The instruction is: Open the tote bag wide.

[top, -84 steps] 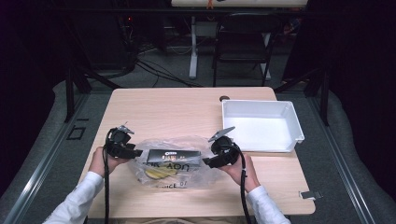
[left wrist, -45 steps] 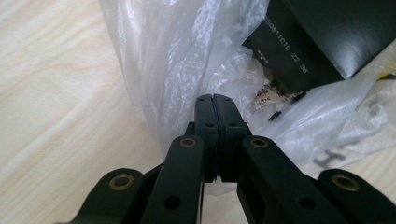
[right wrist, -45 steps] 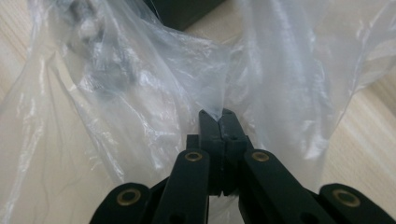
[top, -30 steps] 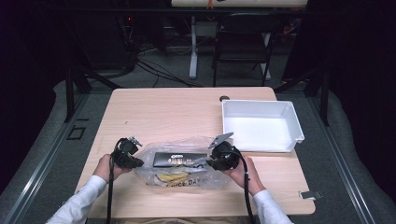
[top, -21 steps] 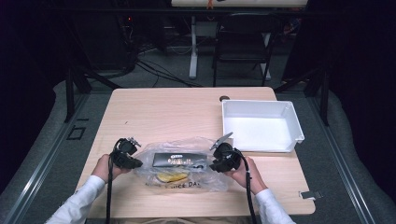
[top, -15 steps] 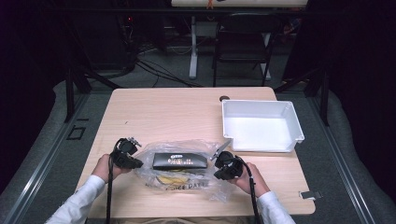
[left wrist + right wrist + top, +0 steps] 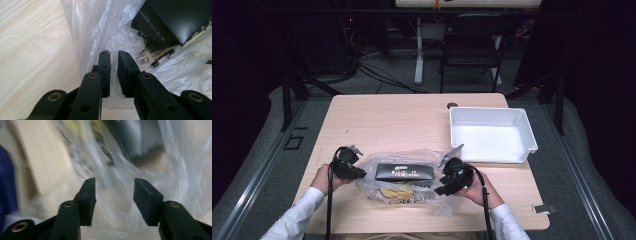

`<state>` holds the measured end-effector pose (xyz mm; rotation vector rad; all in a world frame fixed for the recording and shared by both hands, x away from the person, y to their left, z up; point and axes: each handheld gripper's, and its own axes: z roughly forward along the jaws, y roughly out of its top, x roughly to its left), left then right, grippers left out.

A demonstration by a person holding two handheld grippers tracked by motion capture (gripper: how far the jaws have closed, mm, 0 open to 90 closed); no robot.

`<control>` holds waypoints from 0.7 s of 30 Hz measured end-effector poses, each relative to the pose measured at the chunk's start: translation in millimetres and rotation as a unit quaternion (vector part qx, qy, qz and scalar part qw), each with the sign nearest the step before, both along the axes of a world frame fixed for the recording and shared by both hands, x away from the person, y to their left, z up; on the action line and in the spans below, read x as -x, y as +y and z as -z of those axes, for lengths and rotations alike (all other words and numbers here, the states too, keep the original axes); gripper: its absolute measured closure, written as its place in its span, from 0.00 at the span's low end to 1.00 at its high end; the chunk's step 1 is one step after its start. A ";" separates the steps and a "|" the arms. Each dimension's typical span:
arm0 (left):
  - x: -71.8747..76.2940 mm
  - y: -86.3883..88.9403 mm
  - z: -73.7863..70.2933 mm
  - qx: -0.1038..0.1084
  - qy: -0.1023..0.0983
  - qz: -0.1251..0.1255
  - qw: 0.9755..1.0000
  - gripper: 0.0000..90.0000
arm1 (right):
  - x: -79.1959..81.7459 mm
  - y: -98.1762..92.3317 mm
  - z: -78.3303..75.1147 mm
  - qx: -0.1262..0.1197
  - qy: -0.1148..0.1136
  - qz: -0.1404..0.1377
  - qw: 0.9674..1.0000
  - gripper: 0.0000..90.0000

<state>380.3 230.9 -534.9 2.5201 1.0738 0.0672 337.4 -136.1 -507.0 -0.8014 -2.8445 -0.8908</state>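
Observation:
A clear plastic bag (image 7: 424, 159) lies on the wooden table (image 7: 402, 120) near its front edge. Inside it are a flat black box (image 7: 404, 172) and something yellow (image 7: 394, 192). My left gripper (image 7: 360, 174) is at the bag's left edge. In the left gripper view its jaws (image 7: 113, 53) are nearly together, pinching the bag film (image 7: 90, 30), with the black box (image 7: 175, 20) beyond. My right gripper (image 7: 440, 189) is at the bag's right end. Its view is blurred and shows the jaws (image 7: 113, 181) open, spread over the crinkled bag (image 7: 172, 165).
A white empty bin (image 7: 492, 112) stands at the table's right, just beyond the right gripper. A small dark round fitting (image 7: 452, 106) sits behind it. Chairs and cables are on the floor past the far edge.
The bag slid toward the front edge with both grippers. In the last half second the right gripper opened, came off the bag's right edge and shifted lower. The left kept its hold.

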 end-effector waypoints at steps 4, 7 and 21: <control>0.2 -2.8 -0.5 -0.001 -0.001 0.004 1.000 0.89 | -0.6 8.5 -21.4 -0.021 -0.061 0.010 0.998 0.66; -1.0 -3.2 -0.6 -0.001 -0.005 0.002 1.000 0.89 | -15.2 18.7 -12.5 0.023 -0.098 0.046 0.994 0.74; -6.6 -2.0 2.4 -0.009 -0.008 0.001 1.000 0.89 | -51.1 27.2 29.4 0.106 -0.114 0.133 0.979 1.00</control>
